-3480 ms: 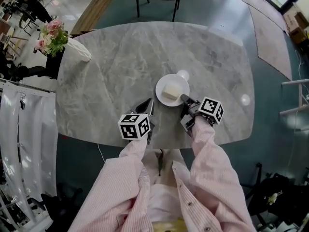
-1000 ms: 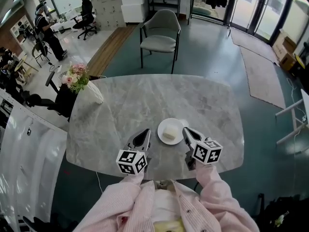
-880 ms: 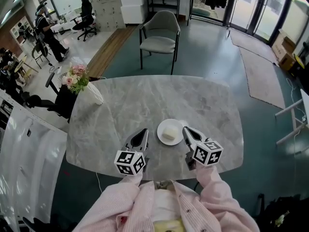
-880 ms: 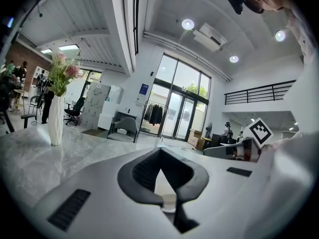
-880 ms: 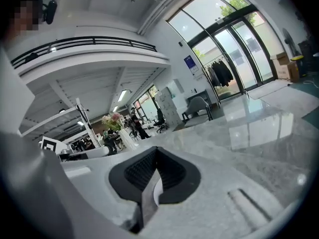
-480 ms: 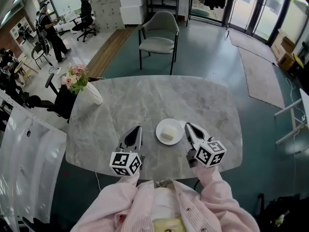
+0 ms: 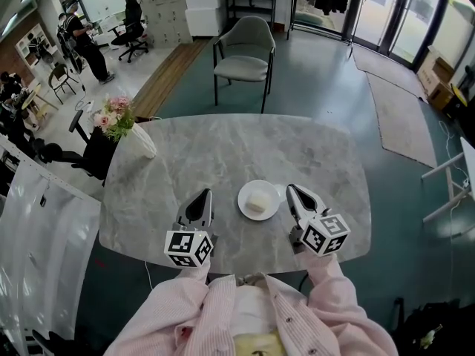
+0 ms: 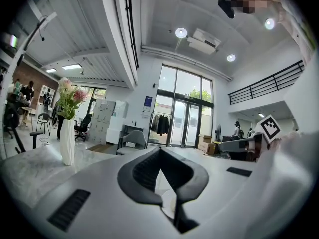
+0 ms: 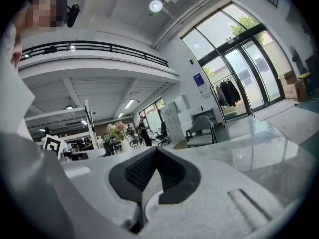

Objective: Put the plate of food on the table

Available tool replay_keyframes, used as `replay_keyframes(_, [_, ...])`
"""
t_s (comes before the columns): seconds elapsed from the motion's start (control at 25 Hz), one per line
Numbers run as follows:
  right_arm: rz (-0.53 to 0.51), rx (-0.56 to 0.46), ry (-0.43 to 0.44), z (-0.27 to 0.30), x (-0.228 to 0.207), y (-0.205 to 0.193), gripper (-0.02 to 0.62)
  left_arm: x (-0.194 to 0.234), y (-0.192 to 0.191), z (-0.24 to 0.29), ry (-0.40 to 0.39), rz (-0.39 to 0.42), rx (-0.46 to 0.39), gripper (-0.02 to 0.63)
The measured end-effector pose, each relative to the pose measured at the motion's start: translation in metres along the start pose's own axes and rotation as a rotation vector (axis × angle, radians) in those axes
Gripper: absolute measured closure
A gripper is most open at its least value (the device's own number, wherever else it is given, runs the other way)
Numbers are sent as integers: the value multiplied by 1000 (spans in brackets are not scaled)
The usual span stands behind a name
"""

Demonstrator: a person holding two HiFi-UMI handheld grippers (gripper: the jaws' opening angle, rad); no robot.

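Observation:
A white round plate (image 7: 259, 199) with a pale block of food (image 7: 257, 203) rests on the grey marble table (image 7: 223, 154), near its front edge. My left gripper (image 7: 202, 196) is to the plate's left, apart from it, its jaws shut on nothing. My right gripper (image 7: 294, 191) is just off the plate's right rim, also shut and empty. In the left gripper view the pads (image 8: 144, 171) meet at their tips. The right gripper view shows its pads (image 9: 172, 176) closed the same way.
A white vase with pink flowers (image 7: 130, 132) stands at the table's far left corner. A grey chair (image 7: 243, 58) is beyond the far edge. People and office chairs are in the far left background. The table's front edge runs just under both grippers.
The right gripper, which was at the plate's rim 3.5 s ago, now stands clear of it. In the last second both grippers drew slightly apart and the plate stayed still.

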State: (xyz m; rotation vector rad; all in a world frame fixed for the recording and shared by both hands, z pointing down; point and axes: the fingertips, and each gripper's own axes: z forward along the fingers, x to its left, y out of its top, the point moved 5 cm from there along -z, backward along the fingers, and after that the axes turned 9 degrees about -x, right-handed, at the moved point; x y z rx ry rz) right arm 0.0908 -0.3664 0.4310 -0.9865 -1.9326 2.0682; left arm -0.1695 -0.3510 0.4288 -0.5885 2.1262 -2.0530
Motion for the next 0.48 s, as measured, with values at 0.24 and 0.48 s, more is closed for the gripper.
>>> replay_keyframes(0.24, [-5,-6,-6,0,-3,1,591,1,0,0,1,23,8,609])
replay_keyframes(0.48, [-16,-18,-12,-1,-9,4,591,-2,0,2,-1,28,2,609])
